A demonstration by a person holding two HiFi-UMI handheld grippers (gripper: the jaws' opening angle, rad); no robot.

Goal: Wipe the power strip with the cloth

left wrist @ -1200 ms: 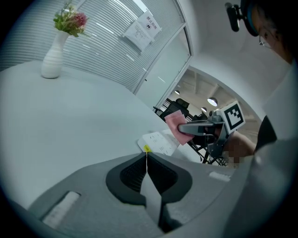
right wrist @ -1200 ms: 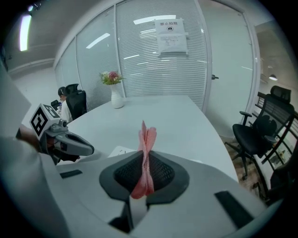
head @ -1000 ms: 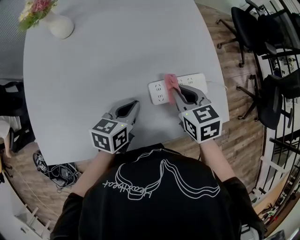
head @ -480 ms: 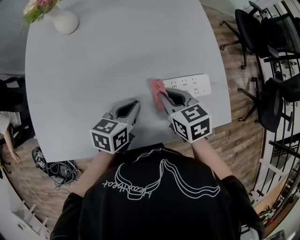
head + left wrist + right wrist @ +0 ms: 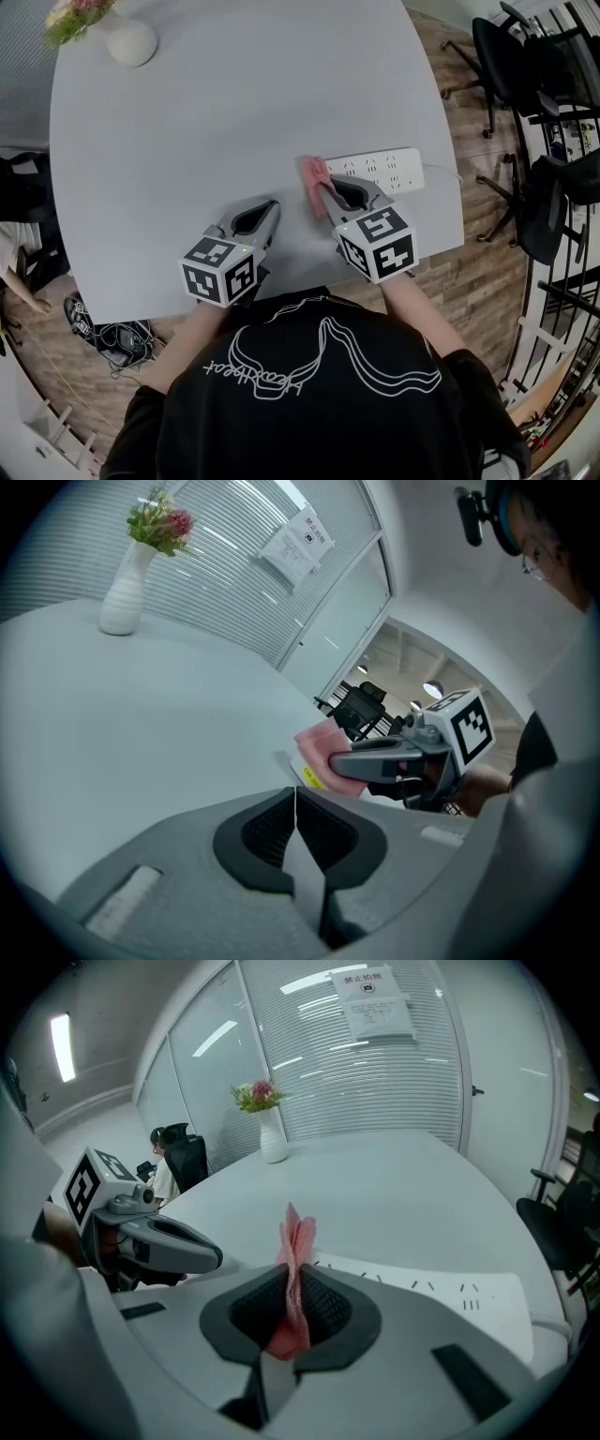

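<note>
Cloth, pink and folded (image 5: pixel 313 173), clamped tight in right tongs (image 5: pixel 320 190), at left end of long white plastic power strip (image 5: pixel 384 168) on pale grey rounded bench (image 5: pixel 234 112). Long axis of strip: rightward from those tongs; probably calls for a sideways stroke to the right. Left tongs (image 5: pixel 274 204) closed on nothing, near, farther from strip. From right gripper view only: socket slots close up. From head view only: strip's whole length.
</note>
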